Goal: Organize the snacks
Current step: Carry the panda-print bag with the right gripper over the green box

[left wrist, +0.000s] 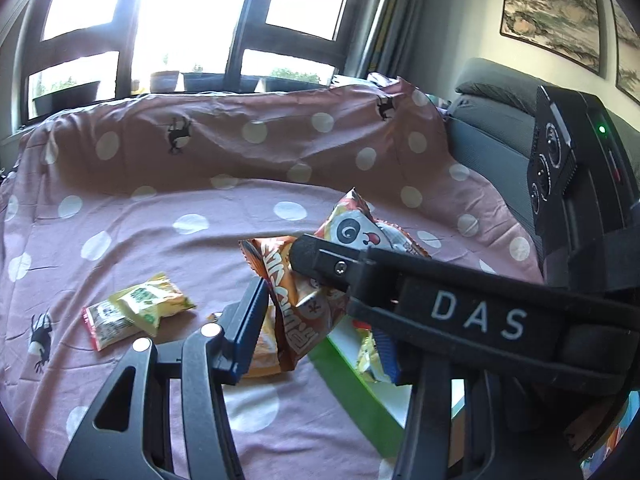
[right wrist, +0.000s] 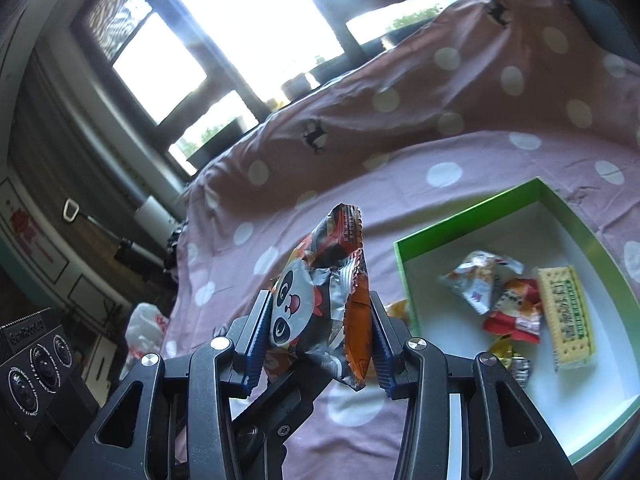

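My left gripper (left wrist: 288, 308) is shut on an orange snack pack (left wrist: 288, 300), held above the pink dotted sheet (left wrist: 160, 232). Only its left blue pad (left wrist: 252, 320) shows. The right gripper's arm (left wrist: 460, 312) crosses in front and hides the other. My right gripper (right wrist: 320, 320) is shut on a panda-face snack pack (right wrist: 308, 304), upright between its blue pads, just left of the green box (right wrist: 472, 208). The same panda pack (left wrist: 360, 232) shows behind the orange one. Several snacks lie in the box, among them a cracker pack (right wrist: 568, 316).
A yellow-green pack (left wrist: 152, 300) and a red-edged pack (left wrist: 106, 324) lie loose on the sheet at the left. A grey sofa back (left wrist: 492, 148) stands at the right, and windows behind. A white plastic bag (right wrist: 144, 324) lies on the floor.
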The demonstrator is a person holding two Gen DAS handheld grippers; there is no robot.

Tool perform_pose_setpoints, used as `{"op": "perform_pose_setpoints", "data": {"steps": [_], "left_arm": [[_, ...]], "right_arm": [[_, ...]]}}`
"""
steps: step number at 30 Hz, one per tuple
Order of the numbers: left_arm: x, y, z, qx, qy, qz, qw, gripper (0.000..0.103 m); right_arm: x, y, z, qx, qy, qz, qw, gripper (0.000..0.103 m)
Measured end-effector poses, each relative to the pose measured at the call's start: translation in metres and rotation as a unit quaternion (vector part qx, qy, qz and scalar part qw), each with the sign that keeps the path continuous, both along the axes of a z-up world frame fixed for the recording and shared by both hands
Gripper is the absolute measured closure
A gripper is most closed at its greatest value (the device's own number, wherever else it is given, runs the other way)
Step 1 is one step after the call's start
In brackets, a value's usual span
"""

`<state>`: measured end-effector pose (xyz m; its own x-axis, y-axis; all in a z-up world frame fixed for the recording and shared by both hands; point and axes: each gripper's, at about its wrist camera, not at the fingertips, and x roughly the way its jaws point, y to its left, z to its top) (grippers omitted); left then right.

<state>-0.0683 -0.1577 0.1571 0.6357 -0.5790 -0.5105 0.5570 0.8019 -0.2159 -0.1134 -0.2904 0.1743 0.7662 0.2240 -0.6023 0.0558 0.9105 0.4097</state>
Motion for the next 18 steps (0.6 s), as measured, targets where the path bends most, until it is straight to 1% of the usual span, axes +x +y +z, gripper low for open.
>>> {"op": "perform_pose_setpoints", "data": {"steps": [4,7,9,13,18], "left_arm": [[0.007,-0.021,-0.006,0.009,0.009,-0.021,0.9997,0.054],[0.012,-0.036,-0.009,0.012,0.016,-0.040,0.9990,0.054],[0.017,-0.048,-0.013,0.022,0.019,-0.049,0.9984,0.054],[0.028,-0.069,-0.026,0.035,0.041,-0.074,0.9958,0.054],[0.037,-0.089,-0.036,0.035,0.064,-0.099,0.9924,0.054]], "right_arm": [[-0.001,-0.023,-0.007,0.023,0.006,-0.031,0.999,0.056],[-0.003,-0.039,-0.010,0.030,0.008,-0.054,0.998,0.056],[-0.002,-0.050,-0.014,0.041,0.010,-0.069,0.997,0.056],[-0.002,-0.076,-0.029,0.072,0.027,-0.102,0.992,0.056],[-0.004,-0.098,-0.038,0.087,0.045,-0.144,0.985,0.056]]}}
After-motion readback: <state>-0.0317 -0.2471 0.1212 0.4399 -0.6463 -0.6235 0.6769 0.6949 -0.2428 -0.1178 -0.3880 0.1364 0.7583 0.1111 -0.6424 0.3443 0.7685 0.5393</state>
